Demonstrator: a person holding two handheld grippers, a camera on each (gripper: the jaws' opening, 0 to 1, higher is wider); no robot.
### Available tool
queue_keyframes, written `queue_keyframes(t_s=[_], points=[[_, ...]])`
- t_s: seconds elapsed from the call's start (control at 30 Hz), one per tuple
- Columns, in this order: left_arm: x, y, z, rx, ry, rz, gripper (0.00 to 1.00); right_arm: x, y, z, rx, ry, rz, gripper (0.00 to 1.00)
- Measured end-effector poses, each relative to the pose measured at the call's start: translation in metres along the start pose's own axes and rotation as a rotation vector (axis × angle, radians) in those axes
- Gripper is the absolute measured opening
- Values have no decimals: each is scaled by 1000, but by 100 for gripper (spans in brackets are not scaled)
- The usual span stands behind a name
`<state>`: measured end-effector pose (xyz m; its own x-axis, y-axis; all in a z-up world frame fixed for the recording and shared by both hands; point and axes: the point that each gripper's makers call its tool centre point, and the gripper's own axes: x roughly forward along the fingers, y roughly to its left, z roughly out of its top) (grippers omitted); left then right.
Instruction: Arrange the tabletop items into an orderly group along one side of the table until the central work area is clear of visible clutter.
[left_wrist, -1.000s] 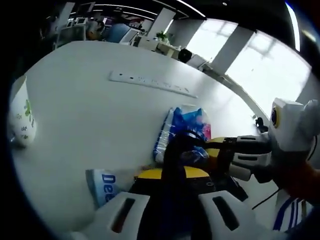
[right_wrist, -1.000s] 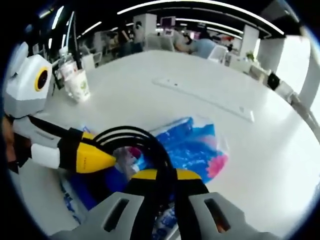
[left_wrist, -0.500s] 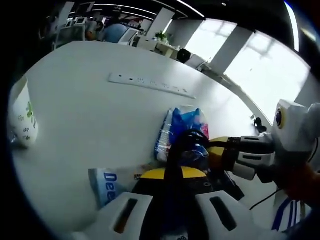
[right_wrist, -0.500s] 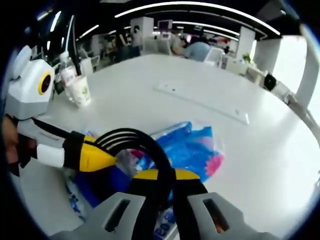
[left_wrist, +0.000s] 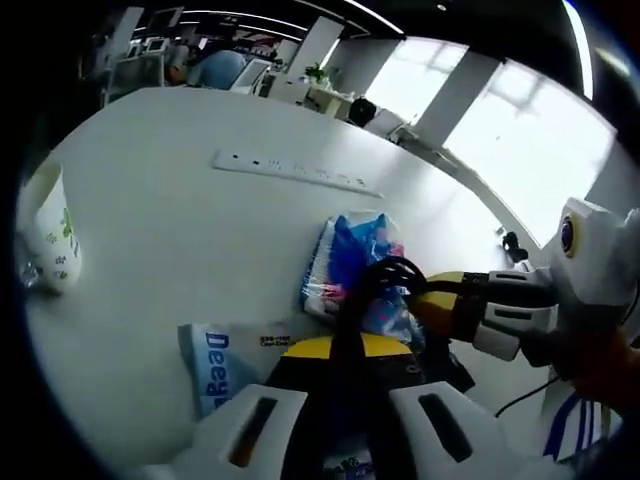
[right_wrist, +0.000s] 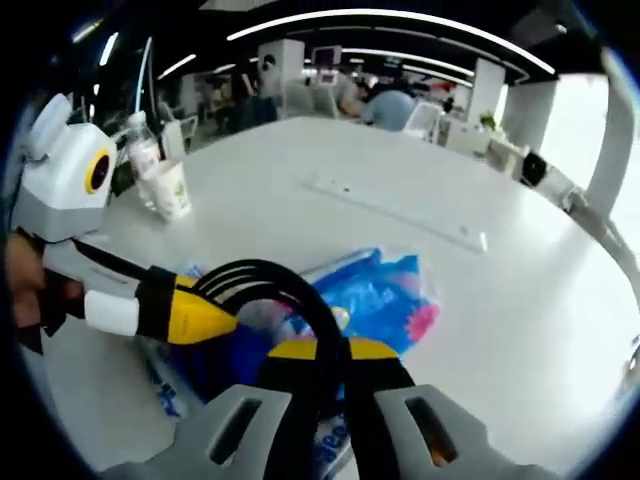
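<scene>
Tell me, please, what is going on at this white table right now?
A person is tidying the white table with two hand-held grippers. Both the left hand-held gripper and the right hand-held gripper are shut on a looped black cable, held above a blue plastic packet. A paper cup stands off to one side, a long white power strip lies farther back, and a white pack with blue lettering lies near the left hand-held gripper.
</scene>
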<state>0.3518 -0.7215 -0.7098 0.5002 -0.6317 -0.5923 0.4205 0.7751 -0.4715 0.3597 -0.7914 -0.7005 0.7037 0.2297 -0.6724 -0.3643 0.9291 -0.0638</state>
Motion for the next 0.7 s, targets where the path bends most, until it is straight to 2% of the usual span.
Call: queue_keyframes(t_s=[0.3, 0.7], points=[[-17, -12, -4, 22, -4, -11, 4, -20, 7, -2, 13, -9, -10, 4], [-38, -19, -23, 34, 14, -16, 4, -42, 26, -15, 18, 3, -4, 4]])
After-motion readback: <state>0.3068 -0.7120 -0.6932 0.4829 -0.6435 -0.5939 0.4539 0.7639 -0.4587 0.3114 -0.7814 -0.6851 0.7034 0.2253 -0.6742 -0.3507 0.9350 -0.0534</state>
